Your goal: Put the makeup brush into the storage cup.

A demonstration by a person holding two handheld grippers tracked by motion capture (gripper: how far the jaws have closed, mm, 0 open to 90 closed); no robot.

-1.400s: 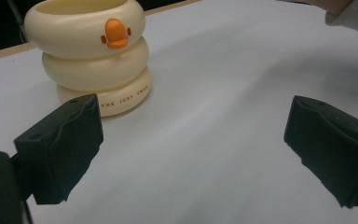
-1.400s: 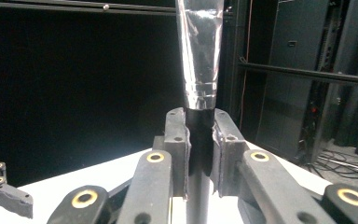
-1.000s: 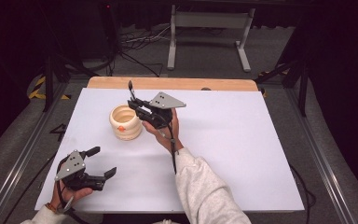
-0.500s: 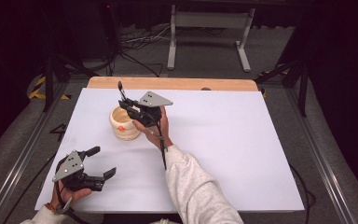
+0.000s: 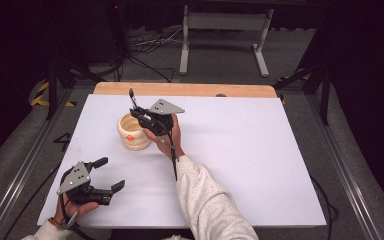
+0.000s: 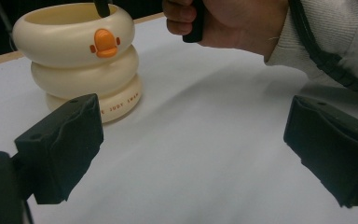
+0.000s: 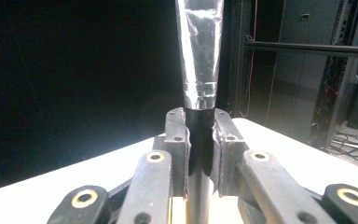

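Cream ringed holder (image 5: 132, 131), black brush (image 5: 132, 98) upright inside, right gripper (image 5: 142, 118) jaws clamped.

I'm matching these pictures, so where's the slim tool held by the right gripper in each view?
High view: slim tool sticks up above the cream ringed cup, left of centre.
Left gripper view: top edge, black end dipping into the cup.
Right gripper view: centre, clamped between the jaws.
Shared landmark: the cup.
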